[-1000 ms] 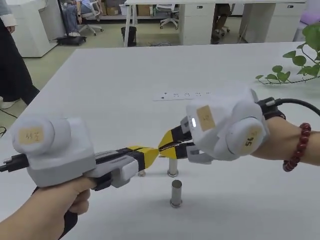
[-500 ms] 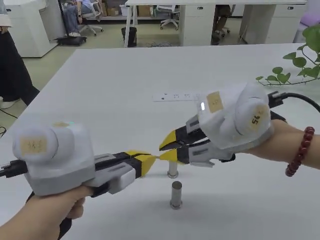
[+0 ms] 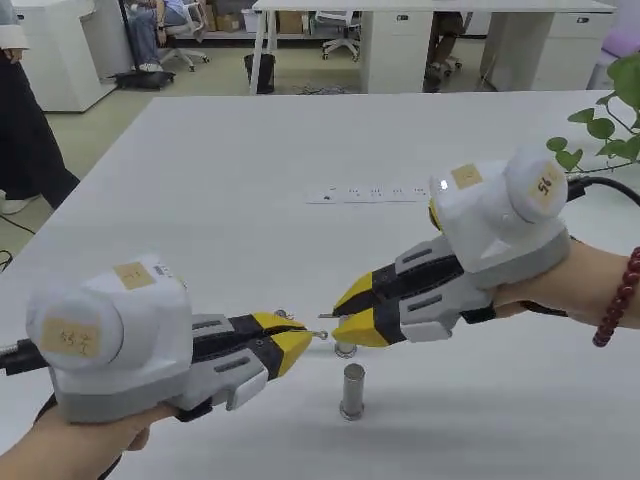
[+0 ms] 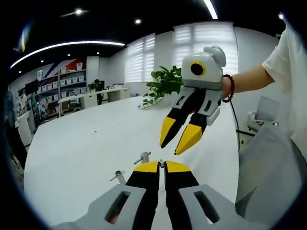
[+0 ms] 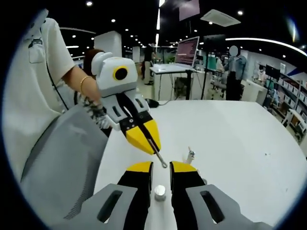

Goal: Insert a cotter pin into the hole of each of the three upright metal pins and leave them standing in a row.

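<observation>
front pin point(image 3: 352, 388) nearest | 2nd pin point(image 3: 345, 349) behind it | pwr strip point(image 3: 368, 192) far back

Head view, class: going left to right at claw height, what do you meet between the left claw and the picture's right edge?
The left claw → the cotter pin it holds → the right claw, open → the bracelet on the wrist.

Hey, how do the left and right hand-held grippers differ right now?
The left hand-held gripper is shut on a cotter pin that sticks out past its tips; the right hand-held gripper is open and holds nothing. In the head view the left one lies nearly level, while the right one slants down toward it. Both have yellow-tipped black jaws and white bodies, and their tips point at each other, close together.
</observation>
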`<state>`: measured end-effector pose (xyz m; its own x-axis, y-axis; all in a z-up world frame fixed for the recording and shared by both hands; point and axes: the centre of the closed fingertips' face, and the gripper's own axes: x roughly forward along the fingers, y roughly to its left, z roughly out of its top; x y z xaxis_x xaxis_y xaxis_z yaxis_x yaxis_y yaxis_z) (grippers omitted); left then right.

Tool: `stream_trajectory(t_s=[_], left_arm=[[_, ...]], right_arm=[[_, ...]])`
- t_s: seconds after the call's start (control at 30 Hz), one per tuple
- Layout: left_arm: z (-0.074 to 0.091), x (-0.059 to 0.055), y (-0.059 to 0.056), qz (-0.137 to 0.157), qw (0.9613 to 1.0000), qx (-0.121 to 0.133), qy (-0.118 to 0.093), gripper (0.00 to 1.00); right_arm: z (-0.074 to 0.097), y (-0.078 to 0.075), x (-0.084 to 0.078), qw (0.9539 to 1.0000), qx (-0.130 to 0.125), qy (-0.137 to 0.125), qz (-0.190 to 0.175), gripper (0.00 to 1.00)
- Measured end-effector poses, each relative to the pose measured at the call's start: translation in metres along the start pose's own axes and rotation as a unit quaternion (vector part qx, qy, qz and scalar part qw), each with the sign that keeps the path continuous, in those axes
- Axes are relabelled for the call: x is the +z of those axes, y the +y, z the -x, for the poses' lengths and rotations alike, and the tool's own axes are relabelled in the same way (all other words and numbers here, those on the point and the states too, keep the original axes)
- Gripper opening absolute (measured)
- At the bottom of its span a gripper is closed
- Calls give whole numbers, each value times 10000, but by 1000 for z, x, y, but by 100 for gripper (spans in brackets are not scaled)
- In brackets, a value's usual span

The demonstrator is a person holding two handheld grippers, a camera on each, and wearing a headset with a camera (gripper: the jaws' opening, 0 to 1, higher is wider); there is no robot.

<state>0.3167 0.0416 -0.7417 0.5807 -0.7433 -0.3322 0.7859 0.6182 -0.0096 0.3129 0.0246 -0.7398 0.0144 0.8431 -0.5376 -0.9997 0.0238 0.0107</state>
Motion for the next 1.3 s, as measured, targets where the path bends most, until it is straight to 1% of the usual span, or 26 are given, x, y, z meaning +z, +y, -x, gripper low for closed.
stream_trajectory(t_s=[0.07,0.1,0.17,0.23,0.27,0.3,0.4,0.5,0.57,0.67,0.73,0.87,0.93,1.07,1.17,1.23,1.3], left_arm=[[0,1,-3,-79,10000,-56,-10,1],[0,0,-5,-136,9998,-119,3,1],[0,0,-7,-259,9995,-178,24,1],[0,3,-13,-329,9990,-290,-41,1],[0,3,-14,-368,9989,-305,-32,1],[0,3,-16,-496,9981,-372,-17,1],[0,4,-23,-602,9967,-533,-55,1],[1,4,-29,-744,9951,-643,-46,1],[1,3,-31,-801,9944,-691,-38,1],[1,2,-35,-863,9934,-758,-22,1],[1,2,-37,-846,9931,-807,-28,1],[2,4,-41,-851,9924,-883,-74,1],[2,4,-42,-869,9921,-907,-68,1],[3,6,-45,-882,9912,-980,-123,0],[2,7,-47,-880,9910,-1004,-145,0],[2,5,-47,-889,9910,-996,-122,0],[2,5,-48,-883,9909,-1008,-119,0]], right_arm=[[1,-3,-2,10000,50,-7,-34,16],[1,-1,-3,9999,122,-5,-27,16],[0,1,-4,9999,164,5,-38,16],[0,4,-5,9996,266,30,-47,16],[0,5,-6,9996,290,39,-49,16],[-1,8,-7,9993,360,59,-43,16],[-1,13,-10,9987,493,94,-40,16],[-2,19,-13,9977,657,139,-17,15],[-3,22,-15,9974,692,175,-28,15],[-5,26,-21,9968,764,236,-2,15],[-5,28,-25,9963,820,255,30,15],[-8,28,-28,9962,830,254,37,14],[-8,29,-28,9961,847,241,7,14],[-9,33,-26,9955,936,169,4,13],[-10,38,-22,9949,1006,37,-67,11],[-12,41,-25,9944,1052,83,-23,7],[-13,42,-25,9944,1052,79,-28,7]])
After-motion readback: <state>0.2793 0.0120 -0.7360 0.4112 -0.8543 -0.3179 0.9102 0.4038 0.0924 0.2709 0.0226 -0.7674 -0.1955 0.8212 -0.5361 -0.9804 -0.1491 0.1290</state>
